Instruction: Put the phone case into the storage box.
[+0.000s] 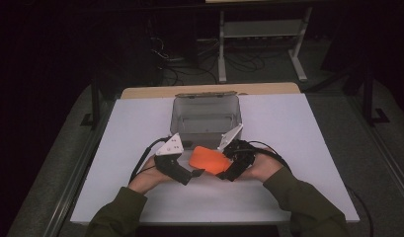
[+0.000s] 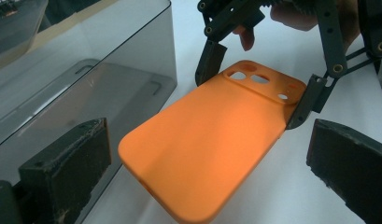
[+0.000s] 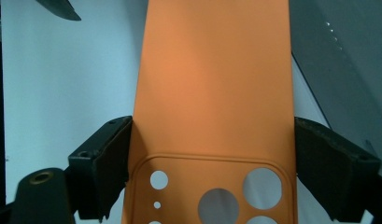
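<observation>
1. The right gripper clamps the orange phone case across its width at the camera-cutout end, one pad on each long edge. This grip holds the case clear of the bench and presents its free end to the other hand.
2. The left gripper stands open, its jaws either side of the case's plain end without touching it, apparently ready to take hold.
3. The case is in front of the box, just beside its near wall.
4. The case is matte and smooth, with rounded corners and round holes in a raised panel.
5. The box is grey and translucent, open-topped; its contents cannot be made out. The bench top is plain white.
</observation>
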The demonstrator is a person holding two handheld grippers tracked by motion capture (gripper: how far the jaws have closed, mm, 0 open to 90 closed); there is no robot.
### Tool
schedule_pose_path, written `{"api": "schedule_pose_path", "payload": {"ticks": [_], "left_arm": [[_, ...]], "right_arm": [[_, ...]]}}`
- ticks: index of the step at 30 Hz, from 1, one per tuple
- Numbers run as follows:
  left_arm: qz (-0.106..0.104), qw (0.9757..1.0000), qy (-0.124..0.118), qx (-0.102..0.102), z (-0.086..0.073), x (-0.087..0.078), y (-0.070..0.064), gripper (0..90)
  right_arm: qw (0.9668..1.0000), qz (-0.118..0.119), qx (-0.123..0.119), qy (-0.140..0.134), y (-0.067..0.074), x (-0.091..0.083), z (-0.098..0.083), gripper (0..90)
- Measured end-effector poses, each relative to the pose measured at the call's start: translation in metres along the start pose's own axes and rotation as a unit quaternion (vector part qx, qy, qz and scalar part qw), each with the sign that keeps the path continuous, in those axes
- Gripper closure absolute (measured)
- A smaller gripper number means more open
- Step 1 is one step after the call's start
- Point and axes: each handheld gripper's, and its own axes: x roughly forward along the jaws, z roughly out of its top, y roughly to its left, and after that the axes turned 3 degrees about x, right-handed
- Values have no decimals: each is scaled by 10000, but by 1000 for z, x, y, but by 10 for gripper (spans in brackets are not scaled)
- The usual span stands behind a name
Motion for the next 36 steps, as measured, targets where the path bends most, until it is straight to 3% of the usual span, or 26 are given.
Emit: {"api": "schedule_pose_path", "payload": {"ticks": [22,36], "left_arm": [[112,9975,167,676,2,2,-10,0],[210,9927,387,1127,2,5,-16,0]], "right_arm": [[10000,-6,17,15,-1,1,0,151],[10000,-22,-2,14,0,1,1,152]]}}
